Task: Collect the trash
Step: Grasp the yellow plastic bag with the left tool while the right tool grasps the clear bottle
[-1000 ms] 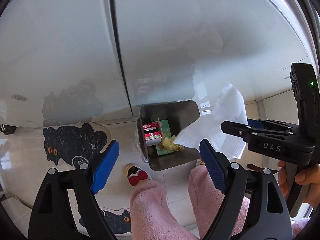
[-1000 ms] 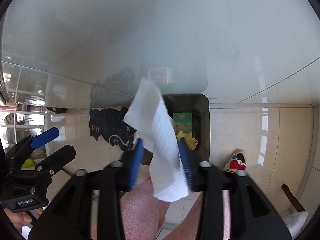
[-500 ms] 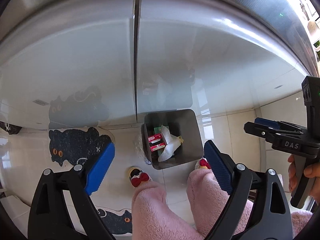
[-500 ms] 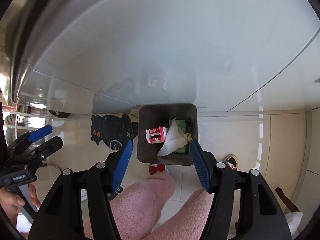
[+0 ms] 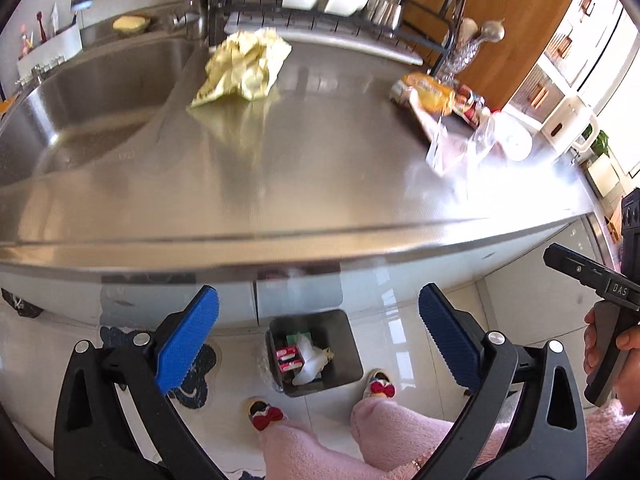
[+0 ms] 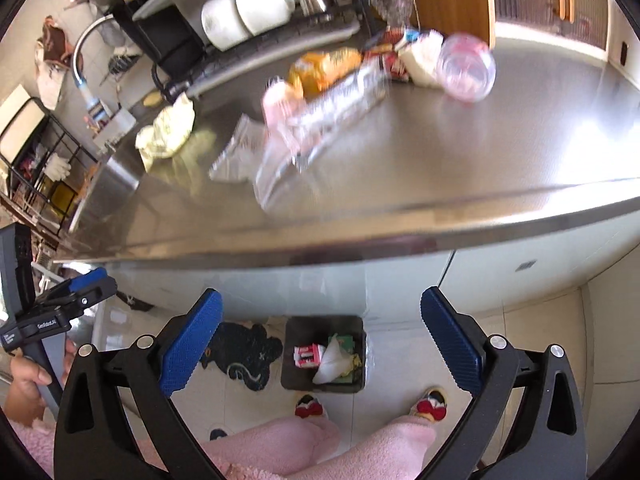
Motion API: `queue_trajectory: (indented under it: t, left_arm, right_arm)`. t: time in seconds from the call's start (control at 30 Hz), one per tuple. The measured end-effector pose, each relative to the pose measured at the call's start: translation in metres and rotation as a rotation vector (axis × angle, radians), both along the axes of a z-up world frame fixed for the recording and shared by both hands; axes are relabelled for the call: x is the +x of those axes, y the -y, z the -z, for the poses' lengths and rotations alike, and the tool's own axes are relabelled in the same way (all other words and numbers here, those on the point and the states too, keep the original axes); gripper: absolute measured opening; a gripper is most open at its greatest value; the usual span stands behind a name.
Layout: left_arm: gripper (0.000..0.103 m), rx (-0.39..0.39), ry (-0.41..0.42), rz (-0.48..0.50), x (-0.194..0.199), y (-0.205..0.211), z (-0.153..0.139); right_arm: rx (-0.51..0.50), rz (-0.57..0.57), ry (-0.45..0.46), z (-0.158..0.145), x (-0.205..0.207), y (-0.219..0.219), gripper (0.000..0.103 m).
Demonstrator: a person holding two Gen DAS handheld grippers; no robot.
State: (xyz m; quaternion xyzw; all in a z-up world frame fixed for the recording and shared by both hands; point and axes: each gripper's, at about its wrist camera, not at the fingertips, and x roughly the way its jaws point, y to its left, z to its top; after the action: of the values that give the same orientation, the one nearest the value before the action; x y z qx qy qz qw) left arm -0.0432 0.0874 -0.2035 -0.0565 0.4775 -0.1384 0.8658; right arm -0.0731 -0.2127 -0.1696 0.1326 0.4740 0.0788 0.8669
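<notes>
The white paper towel point(image 6: 330, 364) that one second earlier hung between the pads of the right hand-held gripper point(image 6: 320, 338) now lay in the dark bin point(image 6: 360, 384) on the floor, at the lower middle of both views, beside a red carton point(image 6: 308, 356); the jaws of this gripper had just been opening and stood spread, with nothing between them; the left hand-held gripper point(image 5: 318, 338) had also just been opening and was spread and empty. Both views, which before showed only the cupboard front and the bin, now showed the steel worktop point(image 5: 320, 168) above; I judge that one piece of trash was finished and the next must be chosen.

On the worktop there remained a crumpled yellow wrapper point(image 5: 244, 66) at the upper middle of the left view, near the sink point(image 5: 92, 92); clear plastic packaging point(image 6: 304, 136) and an orange snack bag point(image 6: 324, 66) lay in the upper middle of the right view, touching one another, rather blurred. The dish rack point(image 5: 320, 12) stood just behind the wrapper; the edge of the worktop lay between the grippers and these things.
</notes>
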Motion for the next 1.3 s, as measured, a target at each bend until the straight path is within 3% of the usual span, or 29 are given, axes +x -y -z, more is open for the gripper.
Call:
queue_trajectory:
  t: [0.17,0.4,0.6,0.8,1.3]
  left_arm:
    - [0.095,0.025,0.095,-0.019,0.036,-0.002,-0.037]
    - [0.095,0.120,0.179,-0.061,0.107,-0.013,-0.058]
    - [0.095,0.152,0.142,-0.111,0.163,-0.023,-0.045]
    - [0.095,0.158,0.088,-0.133,0.194,-0.028,-0.026]
    - [0.095,0.157,0.010,-0.128,0.214,-0.021,0.004]
  right_arm:
    - [-0.039,0.100,0.101,-0.036,0.045,0.034,0.100]
    - [-0.068,0.279,0.085,-0.044,0.121,0.101,0.100]
    - [-0.132,0.316,0.069,-0.036,0.156,0.120,0.099]
    - [-0.148,0.313,0.042,-0.025,0.173,0.119,0.099]
    - [-0.159,0.362,-0.057,0.008,0.177,0.137,0.089]
